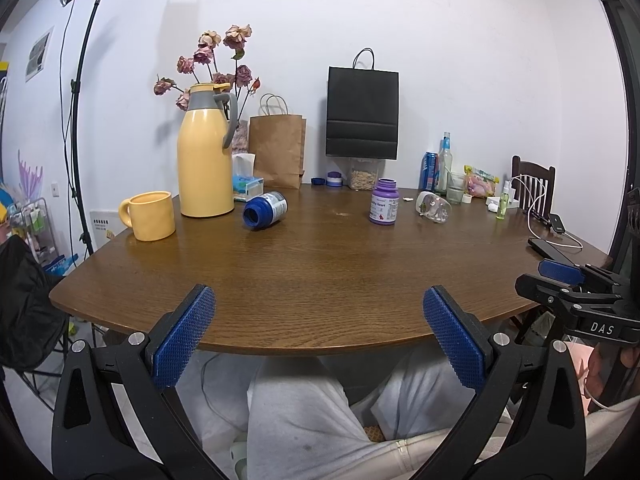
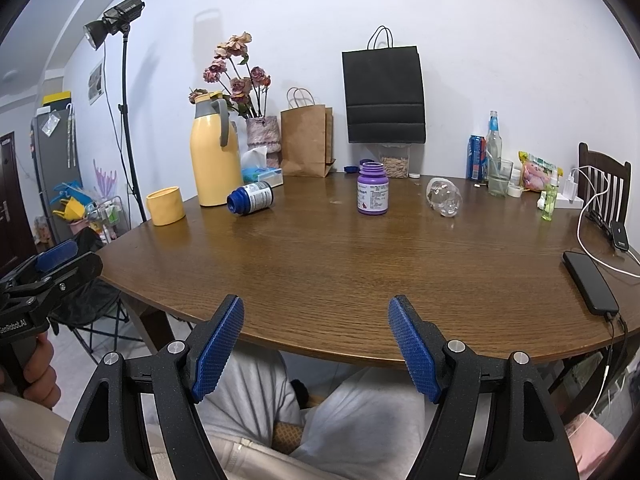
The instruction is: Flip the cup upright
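A yellow mug (image 1: 149,216) stands with its mouth up at the far left of the brown table (image 1: 320,272), next to a tall yellow thermos (image 1: 206,152). It also shows in the right wrist view (image 2: 165,205). A clear glass cup (image 1: 434,207) lies on its side at the back right, also in the right wrist view (image 2: 444,196). My left gripper (image 1: 320,320) is open and empty over the table's near edge. My right gripper (image 2: 316,328) is open and empty over the near edge too, and shows in the left wrist view (image 1: 560,276).
A blue bottle (image 1: 265,210) lies on its side and a purple bottle (image 1: 384,201) stands mid-table. Paper bags, a flower vase, a tissue box, bottles and snacks line the back. A phone (image 2: 591,287) with cables lies at the right edge. A chair (image 2: 604,184) stands at the right.
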The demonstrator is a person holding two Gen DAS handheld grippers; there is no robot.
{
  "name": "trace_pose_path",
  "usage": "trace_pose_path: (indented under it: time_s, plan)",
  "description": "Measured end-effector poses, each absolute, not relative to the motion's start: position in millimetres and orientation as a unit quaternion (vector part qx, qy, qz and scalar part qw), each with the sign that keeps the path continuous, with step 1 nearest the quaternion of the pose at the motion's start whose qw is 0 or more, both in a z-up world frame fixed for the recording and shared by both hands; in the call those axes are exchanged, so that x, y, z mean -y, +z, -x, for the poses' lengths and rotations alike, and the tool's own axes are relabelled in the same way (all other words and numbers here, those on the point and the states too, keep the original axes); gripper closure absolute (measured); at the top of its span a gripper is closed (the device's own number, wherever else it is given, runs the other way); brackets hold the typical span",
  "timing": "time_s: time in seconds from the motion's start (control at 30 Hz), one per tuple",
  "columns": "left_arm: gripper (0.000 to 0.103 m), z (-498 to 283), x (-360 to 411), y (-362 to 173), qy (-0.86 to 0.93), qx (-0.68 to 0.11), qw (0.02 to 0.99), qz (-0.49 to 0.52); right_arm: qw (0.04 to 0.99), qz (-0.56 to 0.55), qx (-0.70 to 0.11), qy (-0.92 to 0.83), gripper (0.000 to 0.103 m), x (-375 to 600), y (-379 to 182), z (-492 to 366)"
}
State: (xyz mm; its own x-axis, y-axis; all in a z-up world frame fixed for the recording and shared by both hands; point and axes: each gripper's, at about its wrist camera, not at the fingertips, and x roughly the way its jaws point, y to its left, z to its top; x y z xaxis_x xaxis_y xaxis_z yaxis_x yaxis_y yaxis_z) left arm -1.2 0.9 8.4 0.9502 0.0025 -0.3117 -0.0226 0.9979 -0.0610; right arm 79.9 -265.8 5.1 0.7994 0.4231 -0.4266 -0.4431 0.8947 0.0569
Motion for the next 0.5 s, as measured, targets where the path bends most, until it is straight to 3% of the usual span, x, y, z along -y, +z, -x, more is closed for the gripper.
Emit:
trace_pose_path:
  time_s: [0.5]
  plan:
    - [0.000,1.1,-0.7,8.0,0.006,-0.158,0.987,0.032,0.948,0.023,-0.220,0.228,0.023,266.1,5.1,-79.9]
